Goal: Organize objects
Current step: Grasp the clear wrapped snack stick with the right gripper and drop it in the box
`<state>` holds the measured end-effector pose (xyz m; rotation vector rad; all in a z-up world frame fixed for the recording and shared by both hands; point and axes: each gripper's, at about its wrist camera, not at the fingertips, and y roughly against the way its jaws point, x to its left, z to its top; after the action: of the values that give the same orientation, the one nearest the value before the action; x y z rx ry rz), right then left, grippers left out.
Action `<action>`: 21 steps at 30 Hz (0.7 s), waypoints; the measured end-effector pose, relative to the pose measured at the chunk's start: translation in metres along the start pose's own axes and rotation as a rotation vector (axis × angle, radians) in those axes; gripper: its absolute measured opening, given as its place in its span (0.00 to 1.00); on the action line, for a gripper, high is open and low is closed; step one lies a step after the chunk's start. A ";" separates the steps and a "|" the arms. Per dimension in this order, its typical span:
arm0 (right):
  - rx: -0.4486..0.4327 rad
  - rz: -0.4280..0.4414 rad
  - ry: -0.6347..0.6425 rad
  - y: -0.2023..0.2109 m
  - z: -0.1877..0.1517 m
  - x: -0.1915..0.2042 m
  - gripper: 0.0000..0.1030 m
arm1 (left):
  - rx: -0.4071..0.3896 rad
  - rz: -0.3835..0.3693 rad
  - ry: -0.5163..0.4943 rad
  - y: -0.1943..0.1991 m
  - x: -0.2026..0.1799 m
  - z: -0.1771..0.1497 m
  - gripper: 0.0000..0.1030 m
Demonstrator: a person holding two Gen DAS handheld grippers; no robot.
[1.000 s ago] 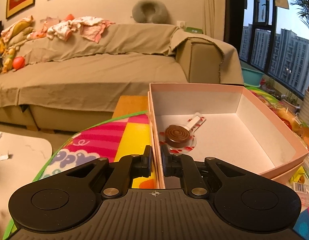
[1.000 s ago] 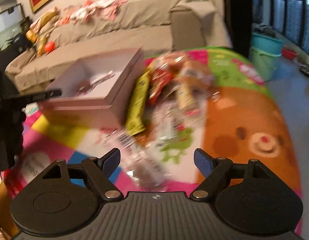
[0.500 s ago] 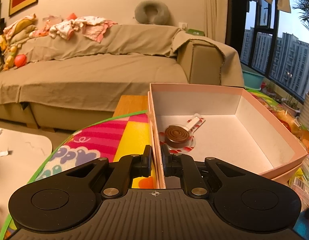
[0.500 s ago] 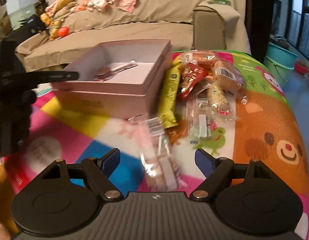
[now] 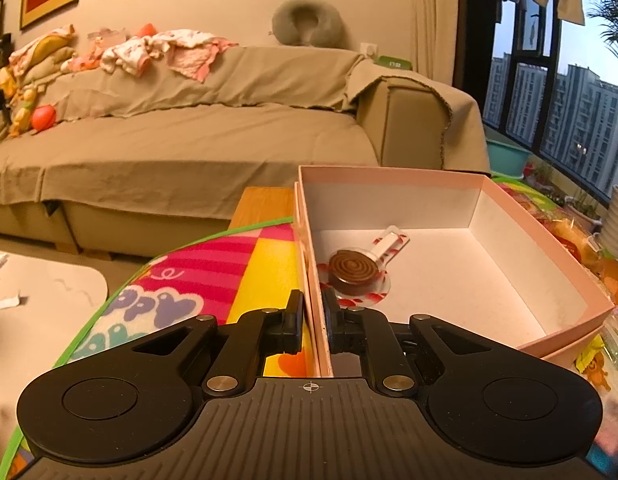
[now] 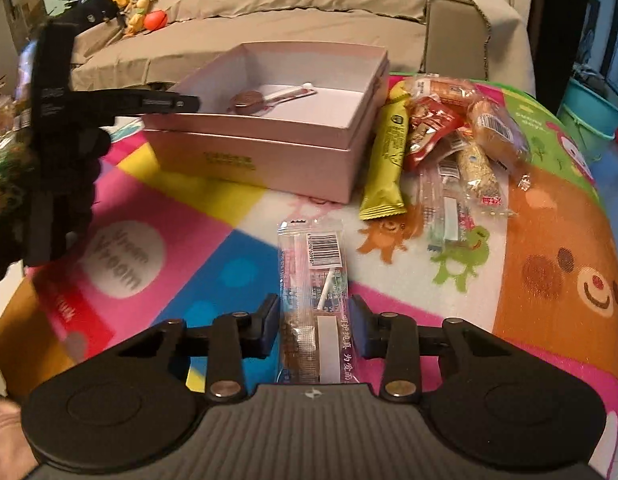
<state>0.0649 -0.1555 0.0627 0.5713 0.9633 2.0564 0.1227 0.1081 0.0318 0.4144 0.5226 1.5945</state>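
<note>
Behind the work, a sofa (image 5: 213, 140) under a beige cover fills the room, and in front of it lies a colourful play mat (image 6: 197, 248) with a pink box (image 6: 269, 148) on it. The left gripper (image 5: 313, 316) is clamped on the near wall of this box and has not moved; inside lies one wrapped lollipop (image 5: 355, 268). The right gripper (image 6: 313, 322) has just been closing: half a second ago its jaws stood wide, now they are narrow, on both sides of a clear snack packet (image 6: 313, 280) lying on the mat. The pads look touching its edges or nearly so; I cannot tell if they press. Other snacks (image 6: 445, 128) wait beside the box. I judge the packet goes into the box next.
</note>
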 end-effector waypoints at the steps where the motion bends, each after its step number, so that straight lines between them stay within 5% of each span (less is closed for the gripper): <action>1: -0.010 0.009 0.003 0.007 0.001 0.002 0.35 | 0.001 0.003 -0.002 0.000 -0.002 0.000 0.11; 12: -0.421 0.030 -0.085 0.101 0.092 0.004 0.35 | 0.006 0.017 -0.005 -0.003 -0.003 0.001 0.11; 16: -0.466 0.048 -0.092 0.102 0.112 0.013 0.35 | 0.009 0.017 -0.001 -0.003 -0.003 0.001 0.11; 21: -0.418 0.045 -0.106 0.079 0.131 0.016 0.35 | 0.010 0.012 -0.015 -0.005 -0.004 0.001 0.12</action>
<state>0.1058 -0.1175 0.2060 0.4734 0.4416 2.1607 0.1273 0.1049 0.0301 0.4369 0.5174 1.5994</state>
